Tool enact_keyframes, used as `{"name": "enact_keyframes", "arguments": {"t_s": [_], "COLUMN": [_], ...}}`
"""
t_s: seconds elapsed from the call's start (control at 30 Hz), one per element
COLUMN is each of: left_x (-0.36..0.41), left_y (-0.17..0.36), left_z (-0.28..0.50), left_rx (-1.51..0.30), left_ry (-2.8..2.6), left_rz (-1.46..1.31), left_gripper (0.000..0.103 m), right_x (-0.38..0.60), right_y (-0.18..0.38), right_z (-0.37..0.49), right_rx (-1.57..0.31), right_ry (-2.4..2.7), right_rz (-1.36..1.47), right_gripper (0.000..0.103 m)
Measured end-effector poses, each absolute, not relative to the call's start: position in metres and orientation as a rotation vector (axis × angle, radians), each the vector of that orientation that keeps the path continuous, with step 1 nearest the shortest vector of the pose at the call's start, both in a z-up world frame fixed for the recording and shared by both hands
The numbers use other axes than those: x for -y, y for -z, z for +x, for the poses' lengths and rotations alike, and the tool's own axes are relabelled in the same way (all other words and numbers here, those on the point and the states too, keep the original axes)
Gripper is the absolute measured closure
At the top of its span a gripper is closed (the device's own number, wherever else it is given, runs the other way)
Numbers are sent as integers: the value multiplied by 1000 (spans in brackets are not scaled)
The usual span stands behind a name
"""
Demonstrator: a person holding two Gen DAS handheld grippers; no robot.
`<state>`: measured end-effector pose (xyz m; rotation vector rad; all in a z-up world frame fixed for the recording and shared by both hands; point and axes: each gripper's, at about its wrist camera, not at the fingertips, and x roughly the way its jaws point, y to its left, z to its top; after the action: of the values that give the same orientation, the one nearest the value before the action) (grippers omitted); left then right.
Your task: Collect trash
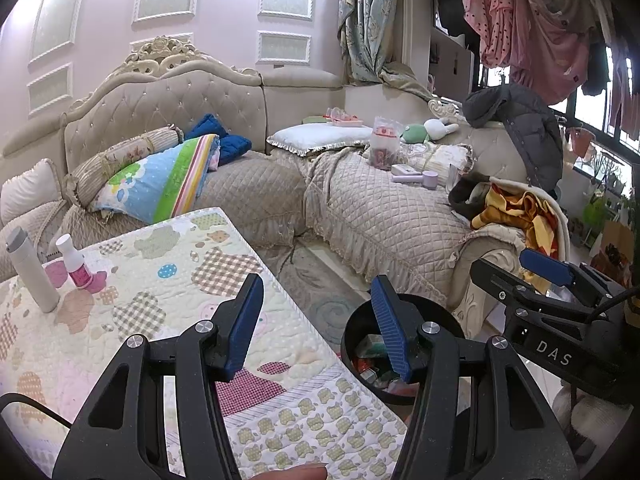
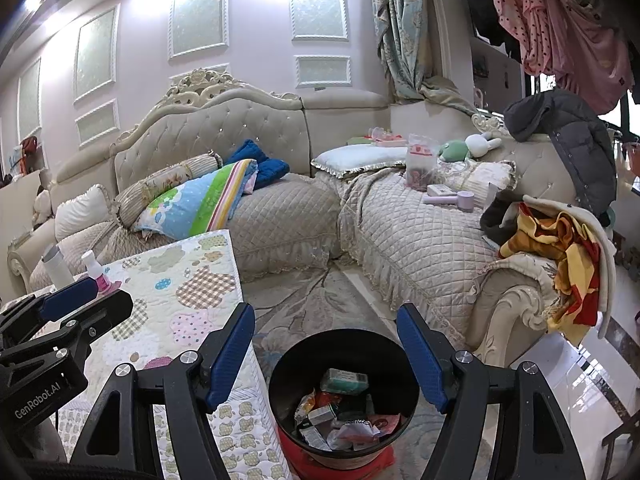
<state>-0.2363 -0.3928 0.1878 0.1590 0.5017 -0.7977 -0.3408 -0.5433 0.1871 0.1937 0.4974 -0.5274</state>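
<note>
Beige quilted sofas ring a patchwork-quilted table (image 1: 168, 300). Over it hangs the left gripper (image 1: 316, 328), part-open and empty; its black round plastic bin (image 2: 344, 396), full of wrappers, sits at four o'clock. Nearer, the right gripper (image 2: 326, 356) gapes empty, bin at six o'clock.

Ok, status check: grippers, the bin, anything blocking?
Left gripper and right gripper both open, empty. Trash bin on floor beside table, holding wrappers. Nothing blocking.
</note>
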Motion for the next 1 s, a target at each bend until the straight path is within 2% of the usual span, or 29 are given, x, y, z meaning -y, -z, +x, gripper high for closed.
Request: {"name": "enact_keyframes", "arguments": {"t_s": [1.0], "left_x": [396], "left_y": [-181], "left_z": [-231], "left_rx": [-536], "left_ry": [816], "left_rz": [166], "left_gripper": [48], "right_x": [549], "right_y": [-187], "right_z": [-336], "right_rx": [-512], "right_ry": [527], "right_rz": [189], "right_gripper": [31]}}
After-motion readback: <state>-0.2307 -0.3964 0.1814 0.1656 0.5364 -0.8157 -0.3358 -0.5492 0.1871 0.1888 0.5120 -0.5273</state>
